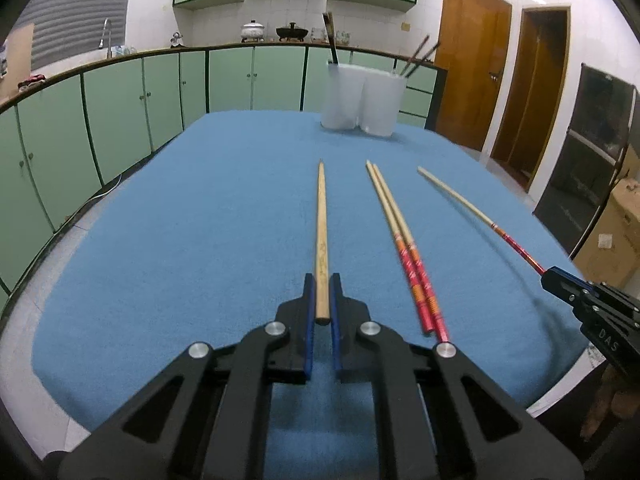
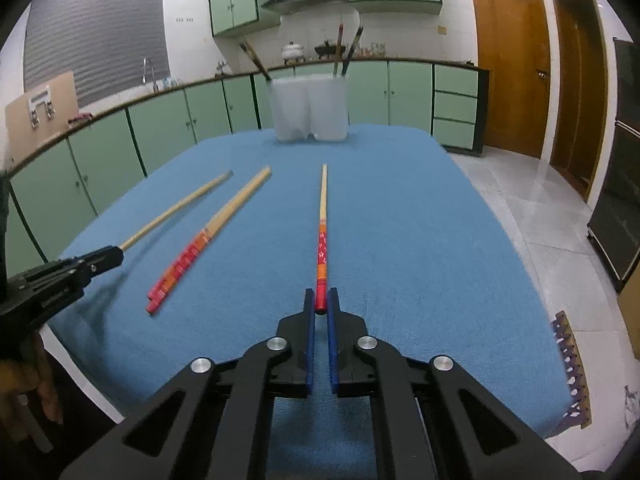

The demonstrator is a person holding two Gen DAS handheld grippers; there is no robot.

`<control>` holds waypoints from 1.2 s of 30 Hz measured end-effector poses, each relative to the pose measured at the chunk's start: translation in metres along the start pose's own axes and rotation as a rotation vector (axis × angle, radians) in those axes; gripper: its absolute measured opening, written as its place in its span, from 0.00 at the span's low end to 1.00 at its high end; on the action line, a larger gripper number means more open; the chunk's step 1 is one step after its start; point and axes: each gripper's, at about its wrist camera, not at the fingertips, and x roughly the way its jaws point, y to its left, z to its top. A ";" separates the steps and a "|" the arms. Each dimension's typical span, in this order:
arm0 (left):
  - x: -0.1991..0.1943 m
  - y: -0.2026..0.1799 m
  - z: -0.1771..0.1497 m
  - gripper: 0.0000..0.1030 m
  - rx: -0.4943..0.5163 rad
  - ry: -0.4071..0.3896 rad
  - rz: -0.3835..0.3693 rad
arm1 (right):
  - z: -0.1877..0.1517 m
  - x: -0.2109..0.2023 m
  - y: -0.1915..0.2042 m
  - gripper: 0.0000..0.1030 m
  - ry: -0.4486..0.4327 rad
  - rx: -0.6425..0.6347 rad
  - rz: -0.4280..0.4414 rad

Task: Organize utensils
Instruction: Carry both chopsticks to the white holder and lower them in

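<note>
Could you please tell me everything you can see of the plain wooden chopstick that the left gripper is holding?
The plain wooden chopstick is a single pale, bare-wood stick with faint markings on its thicker half and no paint. It tapers to a narrow tip that points away toward the two white containers. The left gripper is shut on its thick end, the blue pads pressing it from both sides. It runs out over the blue tablecloth; whether its tip touches the cloth cannot be told. It is apart from the pair of red-handled chopsticks beside it.

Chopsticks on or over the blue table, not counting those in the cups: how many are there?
4. A plain wooden chopstick in the left gripper, a red-handled chopstick in the right gripper, and a red-handled pair lying between them on the cloth.
</note>
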 end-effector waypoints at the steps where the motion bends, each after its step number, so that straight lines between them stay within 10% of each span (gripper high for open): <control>1: -0.005 0.001 0.003 0.06 -0.002 -0.006 -0.002 | 0.003 -0.005 -0.001 0.05 -0.010 0.006 0.003; 19: -0.090 0.001 0.101 0.06 0.055 -0.179 -0.050 | 0.114 -0.085 0.022 0.05 -0.178 -0.069 0.049; 36: -0.059 -0.006 0.179 0.06 0.153 -0.111 -0.134 | 0.213 -0.027 0.032 0.05 0.009 -0.177 0.100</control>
